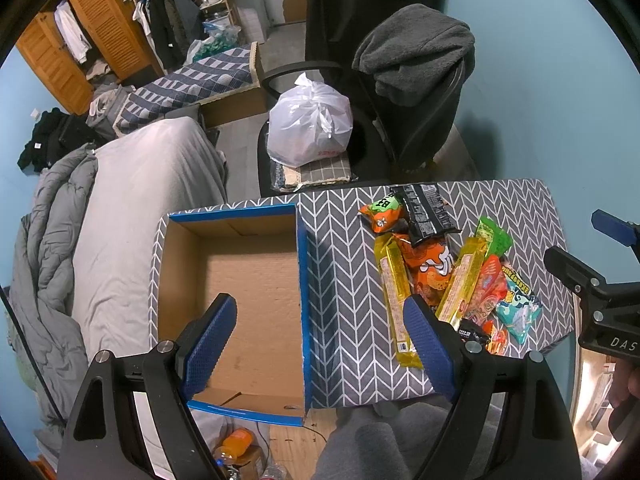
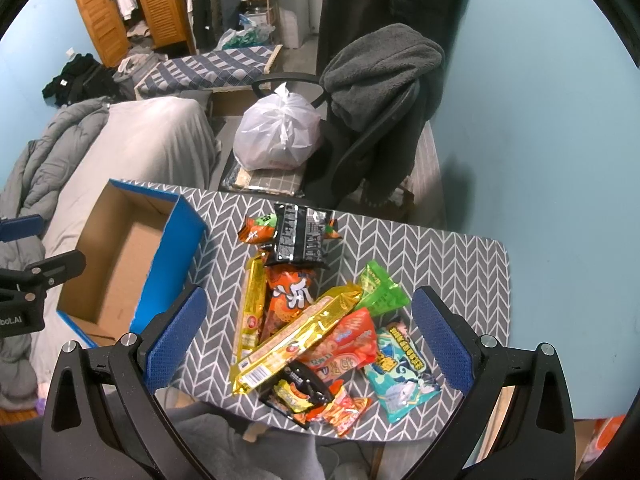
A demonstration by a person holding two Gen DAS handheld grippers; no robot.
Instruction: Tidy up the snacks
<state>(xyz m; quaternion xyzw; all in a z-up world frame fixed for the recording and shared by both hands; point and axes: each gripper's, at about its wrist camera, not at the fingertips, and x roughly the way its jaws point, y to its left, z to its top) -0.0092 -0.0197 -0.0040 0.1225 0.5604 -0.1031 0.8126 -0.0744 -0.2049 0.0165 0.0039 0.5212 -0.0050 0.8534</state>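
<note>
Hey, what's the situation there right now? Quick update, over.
Left gripper and right gripper: open, empty. Snack packets piled on the table; box empty beside them. Nothing blocking.

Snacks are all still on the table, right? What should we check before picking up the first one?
1. Box open and empty: ok.
2. Left gripper open, holding nothing: ok.
3. Right gripper open, above the snack pile: ok.
4. Snacks lie apart: not ok, the yellow packet overlaps others.
5. Box sits steady on the table: cannot tell, its left side is near the edge.
</note>
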